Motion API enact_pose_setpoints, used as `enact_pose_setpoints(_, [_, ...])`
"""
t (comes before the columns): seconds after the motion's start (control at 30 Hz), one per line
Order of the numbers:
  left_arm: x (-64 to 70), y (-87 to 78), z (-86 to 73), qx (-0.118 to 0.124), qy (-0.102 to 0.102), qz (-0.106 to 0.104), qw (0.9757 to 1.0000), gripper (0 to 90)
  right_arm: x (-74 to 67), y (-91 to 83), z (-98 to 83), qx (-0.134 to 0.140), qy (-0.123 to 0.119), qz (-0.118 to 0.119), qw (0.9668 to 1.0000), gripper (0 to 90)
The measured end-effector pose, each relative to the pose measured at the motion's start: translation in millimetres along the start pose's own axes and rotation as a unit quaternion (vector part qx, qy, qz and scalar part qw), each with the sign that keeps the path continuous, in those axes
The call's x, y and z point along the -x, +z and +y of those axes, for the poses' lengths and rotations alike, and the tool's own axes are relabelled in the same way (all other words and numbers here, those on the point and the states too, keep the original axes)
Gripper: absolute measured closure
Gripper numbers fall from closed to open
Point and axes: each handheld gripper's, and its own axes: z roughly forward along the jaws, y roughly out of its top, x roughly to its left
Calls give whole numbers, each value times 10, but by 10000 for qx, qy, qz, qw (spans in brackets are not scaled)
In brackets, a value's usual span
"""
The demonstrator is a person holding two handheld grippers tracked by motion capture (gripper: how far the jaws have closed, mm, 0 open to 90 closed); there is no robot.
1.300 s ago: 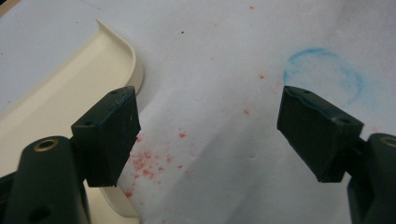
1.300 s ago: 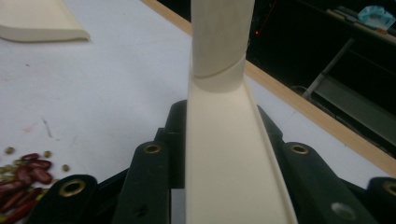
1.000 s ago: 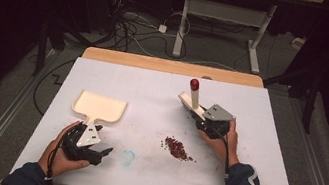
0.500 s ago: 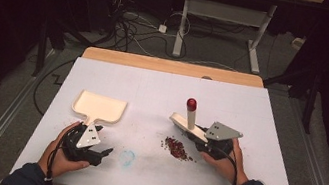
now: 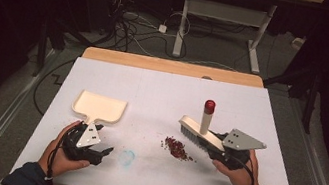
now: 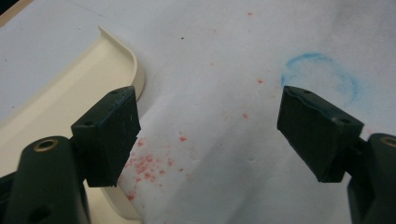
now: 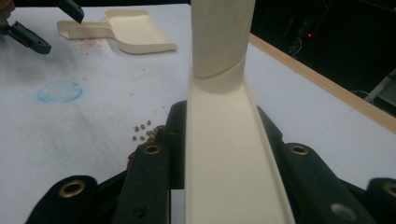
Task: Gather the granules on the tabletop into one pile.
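Observation:
A cream brush (image 5: 200, 130) with a red-tipped upright handle is clamped in my right gripper (image 5: 214, 149), its bristles on the table just right of a small pile of dark red beans (image 5: 176, 147). In the right gripper view the brush back (image 7: 224, 140) runs between the shut jaws, with beans (image 7: 144, 130) to its left. A cream dustpan (image 5: 99, 106) lies flat at the left. My left gripper (image 5: 104, 152) rests open on the table beside the dustpan's handle; in the left gripper view the dustpan (image 6: 60, 93) lies by the left jaw with nothing held.
A faint blue circle (image 5: 127, 157) is drawn on the white table cover between the two grippers. Red dust specks (image 6: 149, 165) lie near the dustpan handle. A wooden strip (image 5: 172, 67) marks the far table edge, with cables and desk legs on the floor beyond.
My right gripper has carried the brush toward the near side and lowered it beside the bean pile. The left gripper and dustpan have not moved.

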Motion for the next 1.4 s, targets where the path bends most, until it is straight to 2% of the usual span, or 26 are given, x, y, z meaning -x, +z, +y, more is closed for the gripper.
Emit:
enact_pose_setpoints(0.33, [0, -25, -1, 7, 1, 45, 10000, 207, 47, -540, -75, -325, 479, -199, 9981, 672])
enact_pose_setpoints(0.4, [-1, -21, 3, 4, -9, 42, 10000, 207, 57, -639, -96, -421, 553, -28, 9976, 672])
enact_pose_setpoints(0.47, [-5, -18, 6, 10, -19, 49, 10000, 207, 81, -749, -124, -374, 636, 250, 9970, 672])
enact_pose_setpoints(0.63, [2, -11, 10, -3, -20, 35, 10000, 207, 154, -902, -199, -659, 1036, 579, 9907, 671])
enact_pose_setpoints(0.77, [3, 4, 16, 0, -35, 29, 10000, 206, 176, -844, -281, -1066, 1104, 839, 9846, 670])
enact_pose_setpoints(0.83, [6, 17, 20, -21, -22, 11, 10000, 206, 204, -775, -304, -1276, 1139, 854, 9816, 670])
enact_pose_setpoints(0.93, [12, 31, 21, -45, -11, -16, 10000, 206, 309, -675, -324, -1391, 1340, 879, 9772, 670])
enact_pose_setpoints(1.0, [11, 37, 22, -60, -9, -13, 10000, 206, 408, -587, -350, -1506, 1479, 831, 9739, 669])
enact_pose_setpoints(1.13, [8, 38, 14, -60, -22, -21, 10000, 206, 622, -467, -397, -1630, 1627, 740, 9703, 630])
enact_pose_setpoints(1.2, [8, 46, 9, -84, -24, -28, 10000, 207, 751, -414, -410, -1765, 1721, 789, 9659, 598])
enact_pose_setpoints(1.3, [14, 49, 6, -118, -8, -34, 9999, 206, 931, -337, -448, -1811, 1833, 731, 9635, 572])
enact_pose_setpoints(1.4, [19, 54, -3, -144, -59, -76, 9998, 206, 1090, -285, -482, -1680, 2015, 700, 9624, 506])
